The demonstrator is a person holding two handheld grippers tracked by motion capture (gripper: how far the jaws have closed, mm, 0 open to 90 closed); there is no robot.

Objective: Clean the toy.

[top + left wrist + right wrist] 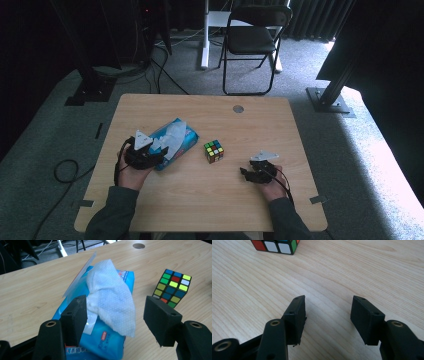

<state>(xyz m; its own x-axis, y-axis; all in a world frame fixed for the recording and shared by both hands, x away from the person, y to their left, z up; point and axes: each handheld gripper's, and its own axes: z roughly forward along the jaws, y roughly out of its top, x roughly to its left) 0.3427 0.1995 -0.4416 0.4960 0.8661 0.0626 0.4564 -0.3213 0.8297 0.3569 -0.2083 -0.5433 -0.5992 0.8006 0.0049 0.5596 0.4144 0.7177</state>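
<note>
A blue pack of wet wipes [186, 141] lies on the left half of the wooden table [200, 200], its flap lifted and a white wipe [172, 135] pulled partly out. My left gripper [159, 154] is at the pack's near end. In the left gripper view its jaws stand apart around the hanging wipe [110, 295], above the pack [107, 340], and the pads do not squeeze it. A colourful puzzle cube [213, 151] sits mid-table, right of the pack [173, 287]. My right gripper [246, 173] rests low over bare wood, open and empty [328, 312], with the cube [277, 246] ahead.
A round cable hole [238, 108] sits near the table's far edge. Behind the table stand a black folding chair [252, 37] and a white desk leg [205, 35]. Black frame posts with floor plates [330, 97] flank the table. A cable [65, 170] loops on the carpet at left.
</note>
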